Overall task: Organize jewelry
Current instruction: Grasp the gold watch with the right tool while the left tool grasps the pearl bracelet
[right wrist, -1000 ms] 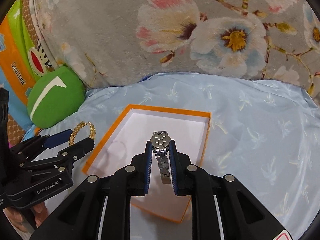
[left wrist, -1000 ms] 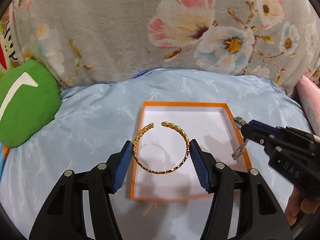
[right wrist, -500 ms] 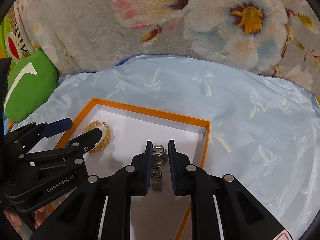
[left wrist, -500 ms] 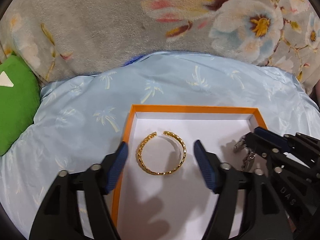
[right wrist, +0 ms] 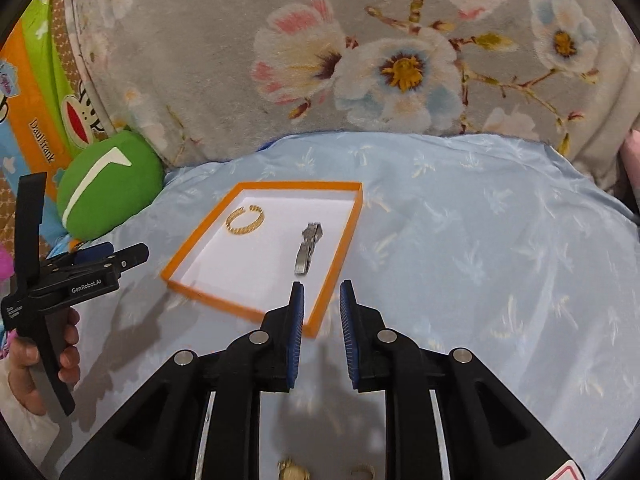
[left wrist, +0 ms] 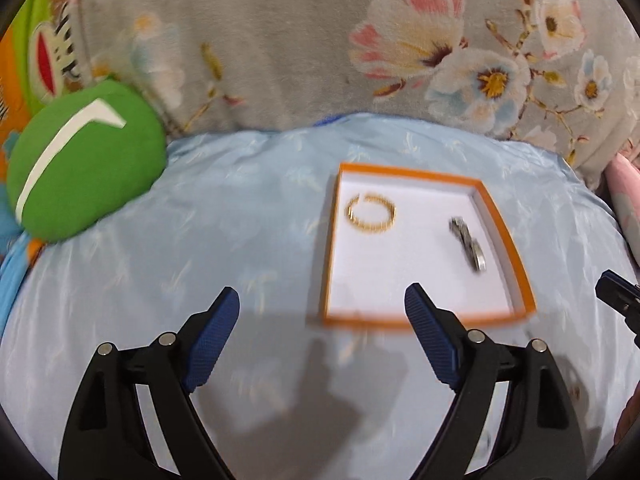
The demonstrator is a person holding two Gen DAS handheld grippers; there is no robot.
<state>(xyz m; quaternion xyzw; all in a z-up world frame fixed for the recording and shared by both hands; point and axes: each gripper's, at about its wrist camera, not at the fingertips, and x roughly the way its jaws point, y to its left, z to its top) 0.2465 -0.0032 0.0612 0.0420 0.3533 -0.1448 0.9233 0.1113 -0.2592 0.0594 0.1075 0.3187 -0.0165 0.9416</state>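
While both tools hang clear of the tray, the scene reads as follows.

Tray: orange-rimmed box with a white floor, on the blue quilt toward the bed's far edge.
Bangle: gold open cuff lying flat in the box's far-left corner; light, stiff, springy at its gap (best pinched across the band, not at the open ends).
Watch: silver link watch lying near the box's right wall, apart from the bangle; heavier, floppy at the links, slick metal, so take it at the case or pinch the folded strap.
Left gripper: jaws spread wide, holding nothing.
Right gripper: jaws parted a little, nothing between them.
Loose pieces: small gold items at the near edge of the bed, blurred, probably next to collect.
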